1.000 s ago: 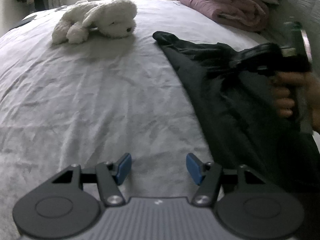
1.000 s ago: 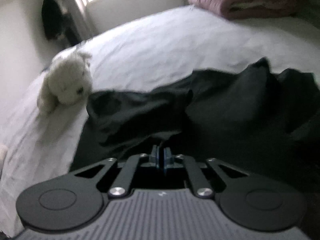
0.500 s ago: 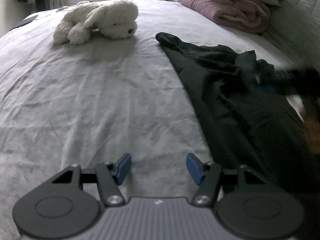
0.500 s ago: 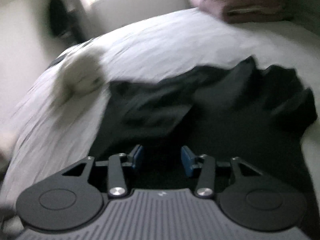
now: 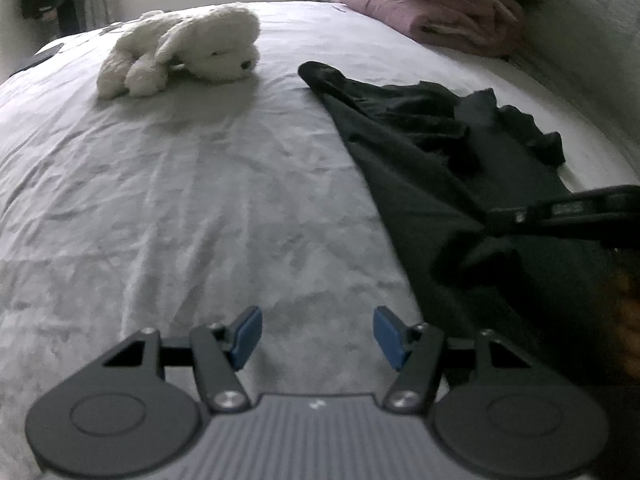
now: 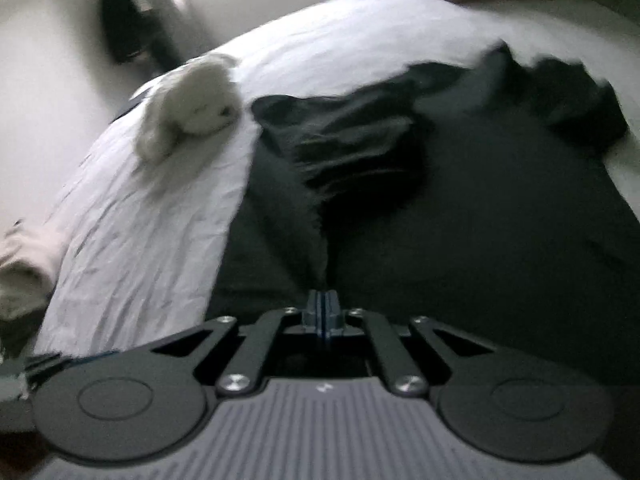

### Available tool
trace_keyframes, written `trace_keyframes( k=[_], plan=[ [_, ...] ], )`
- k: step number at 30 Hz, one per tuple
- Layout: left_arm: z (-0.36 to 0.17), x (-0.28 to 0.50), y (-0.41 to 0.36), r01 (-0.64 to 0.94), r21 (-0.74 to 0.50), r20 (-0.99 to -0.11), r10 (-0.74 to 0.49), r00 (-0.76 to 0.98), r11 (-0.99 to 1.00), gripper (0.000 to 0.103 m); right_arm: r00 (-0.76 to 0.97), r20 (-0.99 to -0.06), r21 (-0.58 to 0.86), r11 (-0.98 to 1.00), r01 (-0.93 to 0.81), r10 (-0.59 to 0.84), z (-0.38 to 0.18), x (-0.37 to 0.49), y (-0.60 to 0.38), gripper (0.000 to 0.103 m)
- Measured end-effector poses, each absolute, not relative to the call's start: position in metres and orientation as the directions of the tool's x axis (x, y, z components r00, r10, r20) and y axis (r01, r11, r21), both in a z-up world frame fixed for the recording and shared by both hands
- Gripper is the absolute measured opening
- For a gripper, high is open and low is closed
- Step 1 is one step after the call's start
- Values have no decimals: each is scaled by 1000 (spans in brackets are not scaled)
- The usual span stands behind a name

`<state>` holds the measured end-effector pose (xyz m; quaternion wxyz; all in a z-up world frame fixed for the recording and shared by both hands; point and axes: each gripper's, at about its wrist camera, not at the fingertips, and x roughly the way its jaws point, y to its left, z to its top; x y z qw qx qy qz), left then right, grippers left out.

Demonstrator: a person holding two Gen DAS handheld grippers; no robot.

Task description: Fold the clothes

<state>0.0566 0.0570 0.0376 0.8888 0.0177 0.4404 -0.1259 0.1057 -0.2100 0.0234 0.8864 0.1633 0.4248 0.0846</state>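
Note:
A black garment lies spread and rumpled on the right half of the bed, its far end bunched. In the right wrist view the garment fills the middle, and a crease runs up to my right gripper, whose blue pads are shut on a pinch of the cloth. The left wrist view shows that right gripper from the side, with fabric drawn up under its tip. My left gripper hangs open over the bare grey sheet, left of the garment's edge, with nothing between its pads.
A white plush toy lies at the far left of the bed, close to the garment's far corner. Folded pink blankets are stacked at the headboard end. A cream cloth sits at the bed's left edge. A hand shows at the right.
My right gripper opened, came back toward the near part of the garment and shut on the cloth there. The left gripper has stayed still and open.

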Motion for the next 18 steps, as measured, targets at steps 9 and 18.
trace_keyframes(
  k=[9,18],
  plan=[
    [42,34,59,284,-96,-782,-248,571,954,64,639,-716,342,939,-30,281,44,45,-216,57],
    [52,-76,43,388,-171,-757,-373,536,906,63,604,-683,461,884,-79,411,38,-106,-229,57]
  ],
)
